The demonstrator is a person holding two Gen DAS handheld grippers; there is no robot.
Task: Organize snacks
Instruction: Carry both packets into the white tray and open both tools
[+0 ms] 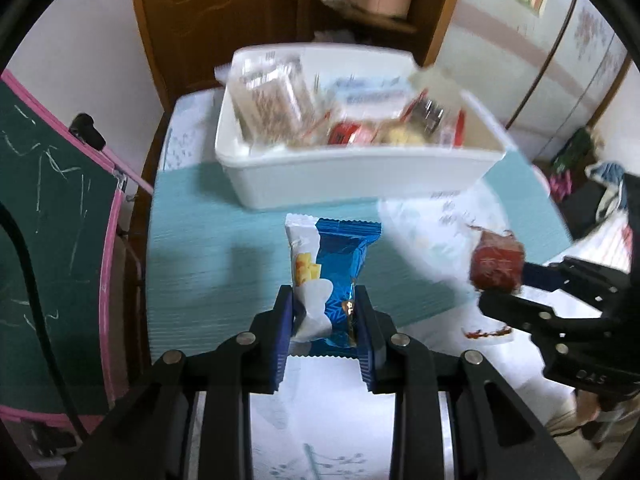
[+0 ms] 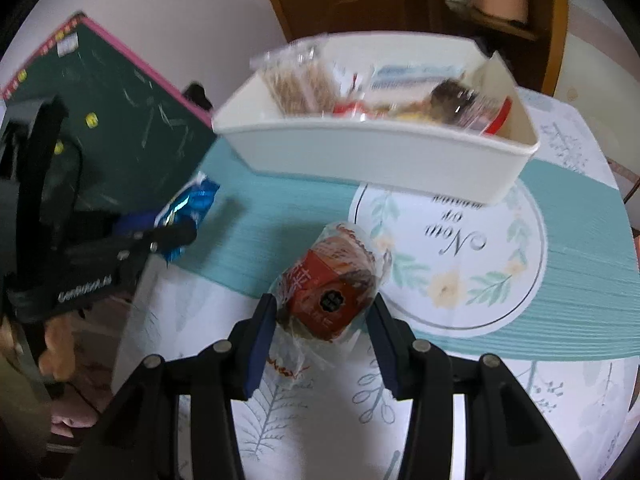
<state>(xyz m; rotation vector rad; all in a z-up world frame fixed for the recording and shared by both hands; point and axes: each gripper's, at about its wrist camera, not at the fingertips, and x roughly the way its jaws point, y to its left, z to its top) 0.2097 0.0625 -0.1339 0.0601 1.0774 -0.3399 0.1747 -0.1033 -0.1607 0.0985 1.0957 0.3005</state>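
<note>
My left gripper (image 1: 325,300) is shut on a blue and white snack packet (image 1: 328,268), held above the teal mat; the packet also shows in the right wrist view (image 2: 188,208). My right gripper (image 2: 324,312) is shut on a red wrapped pastry (image 2: 332,292) in clear plastic, which also shows in the left wrist view (image 1: 496,262). A white bin (image 1: 360,176) with several snacks stands ahead of both grippers; it also shows in the right wrist view (image 2: 376,156).
The table carries a teal mat (image 1: 208,264) and a white floral cloth with a round wreath print (image 2: 460,256). A green chalkboard with a pink frame (image 1: 52,216) leans at the left. A wooden door and shelves stand behind.
</note>
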